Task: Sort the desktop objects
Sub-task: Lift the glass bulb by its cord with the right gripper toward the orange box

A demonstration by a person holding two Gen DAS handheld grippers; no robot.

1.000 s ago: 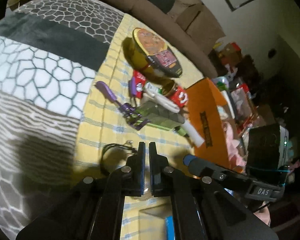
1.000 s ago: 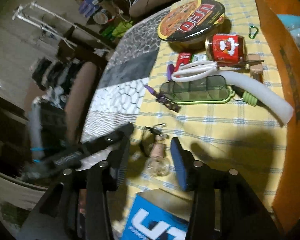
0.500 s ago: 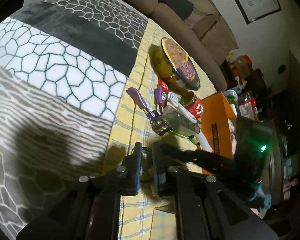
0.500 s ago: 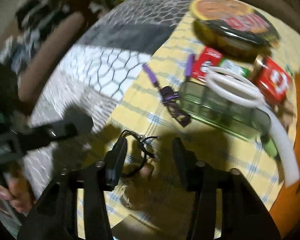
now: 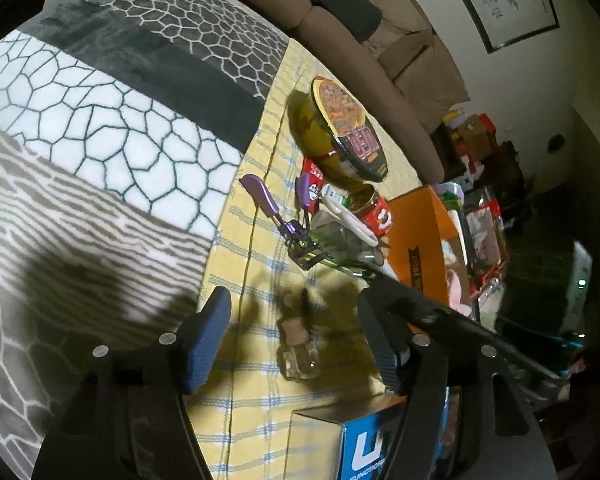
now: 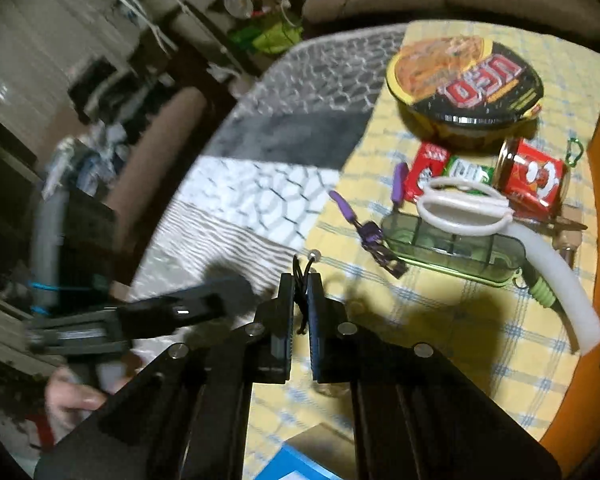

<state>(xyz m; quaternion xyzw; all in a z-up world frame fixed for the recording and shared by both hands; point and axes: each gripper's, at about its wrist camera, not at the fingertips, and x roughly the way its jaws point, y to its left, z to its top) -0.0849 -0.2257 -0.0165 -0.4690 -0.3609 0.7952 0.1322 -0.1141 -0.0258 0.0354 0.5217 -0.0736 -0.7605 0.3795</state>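
Right gripper [image 6: 300, 296] pinched thin black cord [image 6: 299, 280] of small clear glass bottle with cork stopper [image 5: 298, 346]; bottle hung below its tips, directly ahead between opening left gripper [image 5: 296, 320] fingers, untouched.

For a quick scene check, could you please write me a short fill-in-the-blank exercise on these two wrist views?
1. The right gripper is shut on a black ____.
2. The small glass bottle lies on the ____-checked cloth.
3. The noodle bowl has its lid ____.
4. The white tube lies partly over the ____ transparent case.

Missing words: cord; yellow; on; green
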